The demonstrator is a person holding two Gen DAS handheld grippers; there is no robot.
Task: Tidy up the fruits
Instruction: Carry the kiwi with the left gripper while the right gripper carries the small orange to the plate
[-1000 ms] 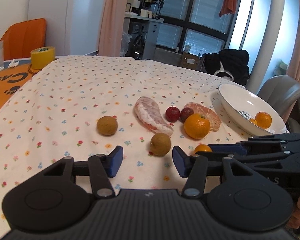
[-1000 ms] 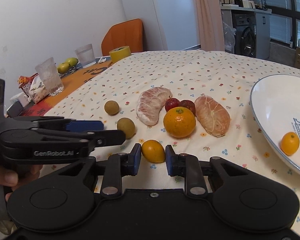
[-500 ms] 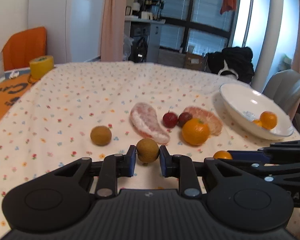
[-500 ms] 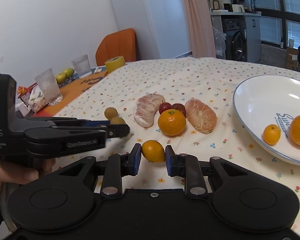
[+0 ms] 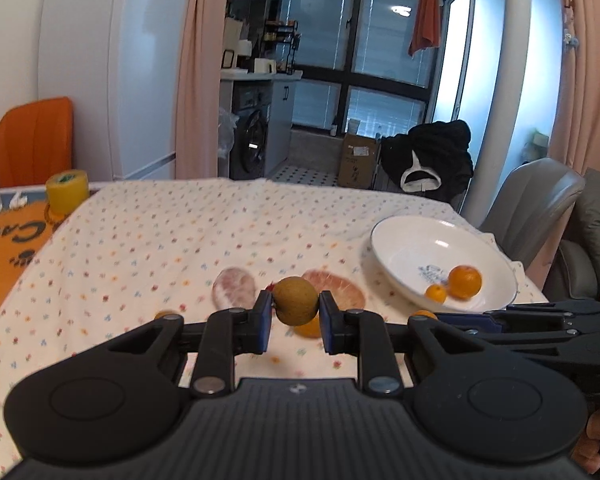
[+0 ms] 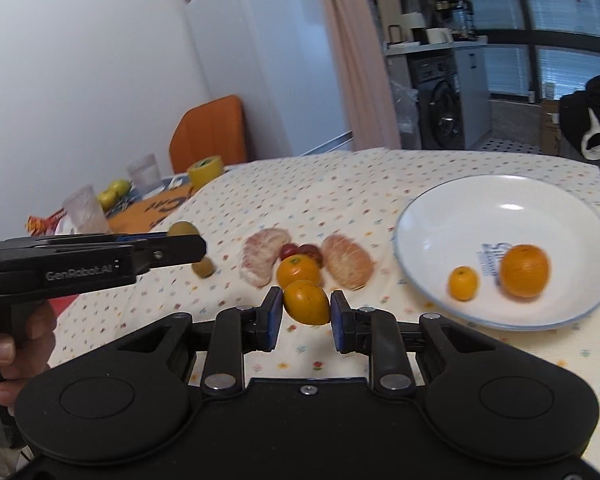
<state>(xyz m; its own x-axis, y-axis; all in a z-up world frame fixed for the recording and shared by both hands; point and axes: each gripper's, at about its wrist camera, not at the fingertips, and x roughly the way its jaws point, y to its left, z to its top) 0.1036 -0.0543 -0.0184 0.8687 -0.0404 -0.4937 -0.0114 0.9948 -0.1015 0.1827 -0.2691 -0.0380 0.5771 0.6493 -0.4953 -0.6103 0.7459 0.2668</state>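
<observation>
Left wrist view shows the left gripper [image 5: 296, 316] clenched on a round brown longan-like fruit [image 5: 296, 300], lifted clear of the floral tablecloth [image 5: 180, 240]. Past it lie two peeled pink pomelo segments [image 5: 234, 292], partly hidden, with a second brown fruit [image 5: 166, 315] peeking over the gripper's left arm. To the right, the wide white ceramic bowl [image 5: 400, 236] sits close to the table's right edge, holding a large orange mandarin [image 5: 465, 282] and a small orange kumquat [image 5: 436, 293]. A grey chair back [image 5: 540, 200] stands just beyond that edge. The cloth between the fruit cluster and the far table edge is bare.

From the right wrist view, the right gripper [image 6: 306, 312] grasps an oval yellow-orange kumquat [image 6: 306, 302] between its blue pads [image 6: 275, 314], held above the cloth just in front of a loose orange mandarin on the table [image 6: 298, 272]. Two small dark red fruits [image 6: 300, 251] sit between the pomelo segments. The bowl's near rim lies to the right of the held kumquat, with open cloth between them. The left gripper's black body reaches in from the left side at about the same height, held by a hand [image 6: 16, 344], its fruit showing at the tip. Beyond the cloth's left edge, an orange mat [image 6: 148, 212] carries a yellow tape roll [image 6: 206, 170] and clear glasses [image 6: 86, 208].
</observation>
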